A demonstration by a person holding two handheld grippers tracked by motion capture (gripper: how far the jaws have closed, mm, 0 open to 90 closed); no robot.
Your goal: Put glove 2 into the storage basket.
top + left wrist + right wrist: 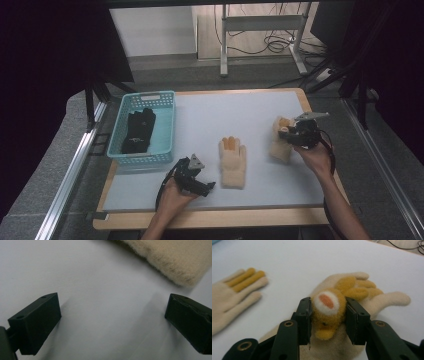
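A cream glove with orange fingertips (233,161) lies flat on the white mat, fingers pointing away. A second cream glove (279,145) lies to its right, and part of it looks raised off the mat. It carries a plush orange animal head (327,312) on its back. My right gripper (288,133) is shut on that head, one pad on each side of it (327,305). My left gripper (207,187) rests low by the flat glove's cuff (172,260). Its jaws stand wide open over bare mat (112,308).
A teal plastic basket (150,97) stands at the mat's left edge with a pair of black gloves (139,131) in it. The white mat (235,110) lies on a wooden table top. Metal rails run along both sides of the table.
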